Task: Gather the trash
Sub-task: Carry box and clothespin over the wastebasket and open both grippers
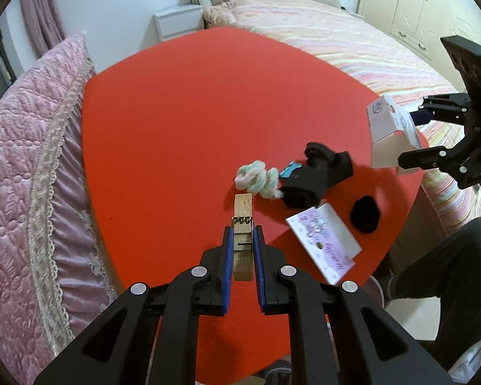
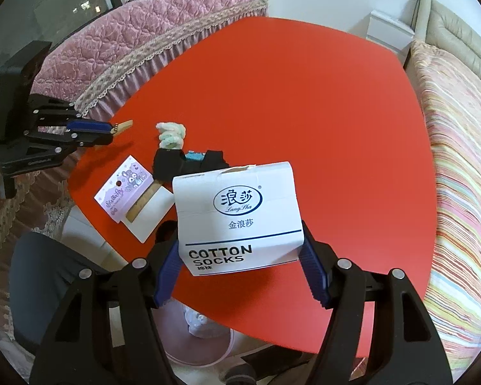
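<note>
The left claw is clamped on a small wooden clip, whose long axis runs straight out along the fingers, its free end pointing at the black socks on the red tabletop. The right claw grips the white cotton-socks box across its width, lifted clear of the tabletop and hanging just nearer than the black socks.

Taking the black socks as landmark: 1 purple-printed card lies nearer than them at the tabletop's near edge, a small dark wad sits just to their right in the left wrist view, and a pastel fluffy sock touches their left side.

Judging by this, both claws carry trash already, so the coming move turns on the drop-off; no bin is clearly in view. The card lies between the 2 claws, slightly nearer the left one.
</note>
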A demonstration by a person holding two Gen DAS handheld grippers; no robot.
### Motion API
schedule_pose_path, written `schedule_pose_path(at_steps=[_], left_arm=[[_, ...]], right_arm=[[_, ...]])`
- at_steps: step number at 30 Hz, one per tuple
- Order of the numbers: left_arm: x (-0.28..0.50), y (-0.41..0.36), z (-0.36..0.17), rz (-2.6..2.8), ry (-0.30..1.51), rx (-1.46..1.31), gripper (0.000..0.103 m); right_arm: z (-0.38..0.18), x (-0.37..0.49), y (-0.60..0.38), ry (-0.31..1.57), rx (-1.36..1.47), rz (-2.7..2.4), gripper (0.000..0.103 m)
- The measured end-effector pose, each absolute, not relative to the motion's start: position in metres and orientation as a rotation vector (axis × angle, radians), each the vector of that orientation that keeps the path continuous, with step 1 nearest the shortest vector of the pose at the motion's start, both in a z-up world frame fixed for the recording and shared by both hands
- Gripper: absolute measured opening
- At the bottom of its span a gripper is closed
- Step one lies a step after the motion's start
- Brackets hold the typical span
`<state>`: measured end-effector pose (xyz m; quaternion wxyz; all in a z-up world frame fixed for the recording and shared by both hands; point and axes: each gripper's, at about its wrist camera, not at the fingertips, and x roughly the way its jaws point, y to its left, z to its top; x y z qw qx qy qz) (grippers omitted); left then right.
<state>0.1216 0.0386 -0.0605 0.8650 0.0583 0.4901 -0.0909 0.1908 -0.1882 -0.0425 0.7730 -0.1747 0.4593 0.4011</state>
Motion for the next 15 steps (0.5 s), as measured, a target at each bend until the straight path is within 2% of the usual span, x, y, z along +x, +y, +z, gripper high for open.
schedule_pose_path(at_steps=[15], left_arm=[[0.064,-0.006,-0.036,-0.217,0.957,0.069,0.012]], right_arm=[[-0.022,0.133,-0.229,0.920,-0.335,0.837,0.066]])
